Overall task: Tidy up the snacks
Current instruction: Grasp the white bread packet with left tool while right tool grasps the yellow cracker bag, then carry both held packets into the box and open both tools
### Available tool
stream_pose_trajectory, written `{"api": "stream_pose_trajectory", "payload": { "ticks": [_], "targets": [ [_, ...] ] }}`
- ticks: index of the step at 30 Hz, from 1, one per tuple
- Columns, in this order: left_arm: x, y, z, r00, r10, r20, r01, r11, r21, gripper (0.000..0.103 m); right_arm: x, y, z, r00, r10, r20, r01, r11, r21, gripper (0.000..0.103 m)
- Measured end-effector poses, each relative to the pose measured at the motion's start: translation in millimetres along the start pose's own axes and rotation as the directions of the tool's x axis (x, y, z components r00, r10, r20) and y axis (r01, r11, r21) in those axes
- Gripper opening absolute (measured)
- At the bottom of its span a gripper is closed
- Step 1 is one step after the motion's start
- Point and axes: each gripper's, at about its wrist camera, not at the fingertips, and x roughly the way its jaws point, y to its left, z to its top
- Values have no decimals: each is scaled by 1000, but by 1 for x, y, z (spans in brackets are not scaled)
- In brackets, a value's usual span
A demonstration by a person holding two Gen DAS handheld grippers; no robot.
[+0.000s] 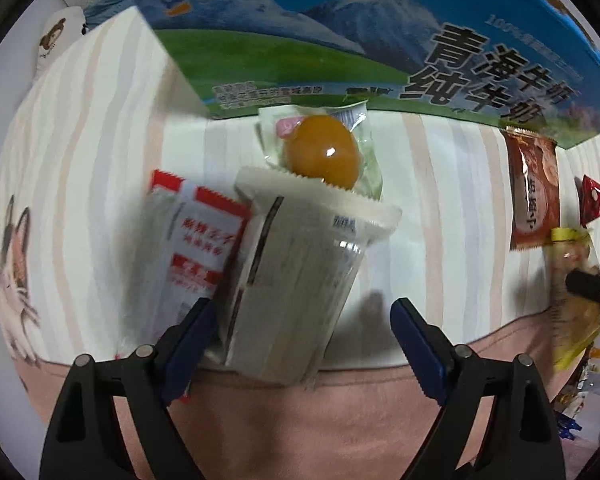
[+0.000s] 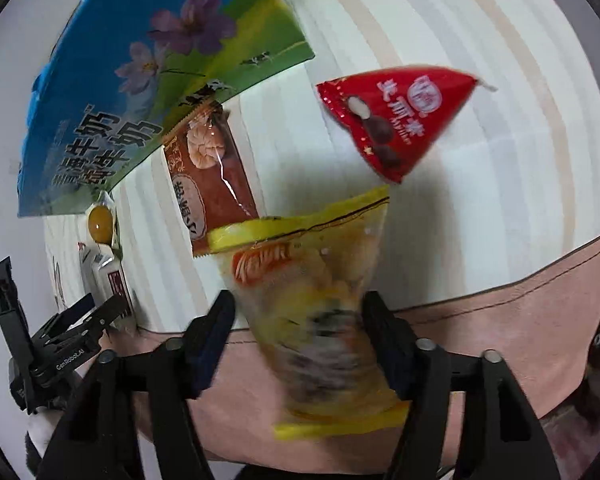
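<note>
A white snack packet [image 1: 292, 280] lies on the striped cloth between the fingers of my left gripper [image 1: 306, 332]. The left finger touches it and a gap shows at the right finger, so the gripper is open. A red-and-white sachet [image 1: 196, 248] lies under its left side, and a wrapped braised egg [image 1: 322, 150] sits just beyond. My right gripper [image 2: 300, 332] is shut on a yellow snack packet [image 2: 312, 280], which fills the space between both pads and looks blurred. A brown packet [image 2: 212, 176] lies behind it and a red triangular packet [image 2: 400, 120] is further right.
A blue and green milk carton box [image 1: 340, 40] stands at the far side of the snacks. The striped cloth [image 1: 440, 200] ends in a pink border [image 1: 340, 420] near me. A cat print [image 1: 16, 280] is at the left. The left gripper [image 2: 100, 312] shows in the right wrist view.
</note>
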Motion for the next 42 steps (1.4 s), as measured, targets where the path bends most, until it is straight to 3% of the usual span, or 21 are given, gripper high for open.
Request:
{"api": "stream_pose_trajectory", "payload": {
  "ticks": [2,6,7,10,16,21,26,31,36,42],
  "targets": [
    [2,-2,3,1000,2,0,-2,1000,-3,60,5,-4,-2,1000,0,-5,0,1000,15,80],
    [1,4,-4,999,-44,-2,44,998,-54,55,16,4,-10,999,-47,16,47,999,-21,78],
    [1,5,-9,998,-62,-7,61,995,-78,54,14,6,-12,997,-71,27,72,997,-34,69],
    [5,6,-31,992,-121,-28,116,982,-148,54,18,17,-24,993,-111,44,115,989,-90,56],
    [17,-4,-70,983,-175,-60,159,965,-208,54,33,29,-60,997,-79,-26,74,985,-158,54],
    [30,-6,-69,986,-151,-69,137,974,-179,57,45,37,-80,995,-68,-69,54,981,-185,54],
    [48,-10,-51,988,-124,-89,108,980,-167,60,50,27,-82,996,-46,-72,36,990,-135,60],
    [45,-26,-35,994,-104,-32,98,983,-154,58,50,25,-77,995,-83,-48,75,986,-147,60],
    [23,-34,-35,994,-108,20,109,983,-148,57,56,46,-86,990,-140,19,141,972,-187,49],
    [-18,-54,-33,988,-128,85,135,987,-85,57,32,48,-87,997,-61,55,70,982,-174,42]
  ]
}}
